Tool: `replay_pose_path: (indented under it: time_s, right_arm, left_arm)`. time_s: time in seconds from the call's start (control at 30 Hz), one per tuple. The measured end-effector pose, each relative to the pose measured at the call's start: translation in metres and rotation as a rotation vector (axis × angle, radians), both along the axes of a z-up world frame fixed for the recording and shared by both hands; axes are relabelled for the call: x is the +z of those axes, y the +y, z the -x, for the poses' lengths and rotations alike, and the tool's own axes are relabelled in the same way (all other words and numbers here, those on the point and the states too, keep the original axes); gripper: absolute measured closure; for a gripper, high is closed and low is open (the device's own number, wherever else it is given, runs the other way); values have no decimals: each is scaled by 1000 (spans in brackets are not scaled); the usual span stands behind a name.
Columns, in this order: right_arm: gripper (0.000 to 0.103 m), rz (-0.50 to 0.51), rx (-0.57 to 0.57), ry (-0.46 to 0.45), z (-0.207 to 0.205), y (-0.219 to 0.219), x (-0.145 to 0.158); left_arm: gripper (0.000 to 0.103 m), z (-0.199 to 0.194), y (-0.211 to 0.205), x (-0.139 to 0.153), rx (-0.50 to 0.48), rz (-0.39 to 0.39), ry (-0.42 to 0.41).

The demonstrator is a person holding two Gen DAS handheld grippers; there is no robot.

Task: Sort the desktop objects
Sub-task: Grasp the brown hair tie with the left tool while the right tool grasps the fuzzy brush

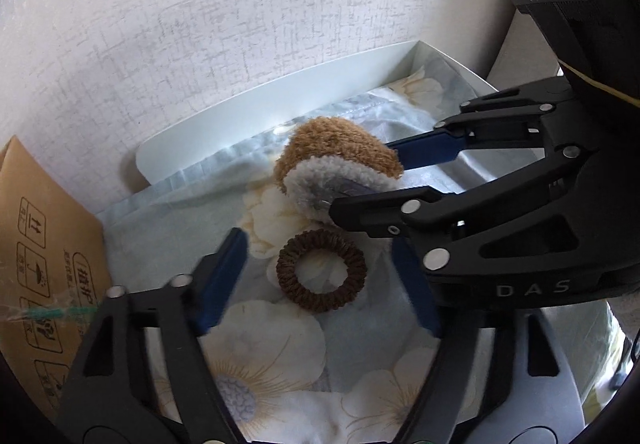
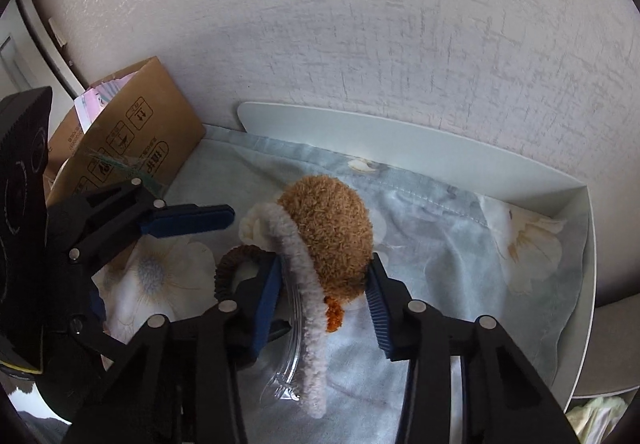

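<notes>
**Fingers closed on the plush clip, left pair open over the hair tie**

Fingers of the right gripper (image 2: 326, 290) press on either side of a brown fluffy plush hair clip with a pale grey fuzzy edge (image 2: 326, 232), its blue pads touching the grey trim on one side and the brown fur on the other, so the clip is held between them. A small orange tuft shows at the clip's lower edge, and a clear plastic part sits under it. In the left wrist view the same clip (image 1: 340, 160) sits raised just above the cloth, with the right gripper (image 1: 360, 180) reaching in from the right side and clamped on it.

Just beside the clip lies a dark brown ribbed fabric hair tie ring (image 1: 321, 270), flat on the cloth. The left gripper (image 1: 320, 276) is spread wide, its two blue fingers (image 1: 224, 280) standing on either side of the ring without touching it, holding nothing. From the right wrist view the ring (image 2: 234, 264) is partly hidden behind the right gripper's left finger.

Everything rests on a light blue cloth printed with large cream flowers (image 1: 280, 356), which lines a shallow white tray with low walls (image 2: 400, 140). A brown cardboard box with printed handling symbols (image 2: 136, 140) stands just beside the tray's left end. Behind it all rises a textured off-white wall (image 2: 360, 24).
</notes>
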State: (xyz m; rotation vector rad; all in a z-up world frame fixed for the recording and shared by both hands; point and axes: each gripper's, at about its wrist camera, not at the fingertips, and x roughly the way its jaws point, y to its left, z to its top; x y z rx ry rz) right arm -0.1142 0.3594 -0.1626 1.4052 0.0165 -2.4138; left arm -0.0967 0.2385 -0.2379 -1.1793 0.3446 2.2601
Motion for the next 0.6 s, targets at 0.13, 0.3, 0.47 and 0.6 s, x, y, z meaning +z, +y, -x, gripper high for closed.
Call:
replay_pose_path:
  time_s: [0.13,0.3,0.47,0.6]
  right_arm:
    - [68,11,-5,24,-3,3,3]
    - [71,21,-39,47,-7,16,10]
    - [71,19,-55,60,-10,21,10]
    - [72,18,-69,63,-13,22,12]
  left_arm:
    - [68,-3,-2,-3,-6,15,5]
    - [80,-6,-4,-2,-8,5,17]
    - [90,-7,-6,0,-1,-4,22]
    - [95,-9,-8,5,3,-12,31]
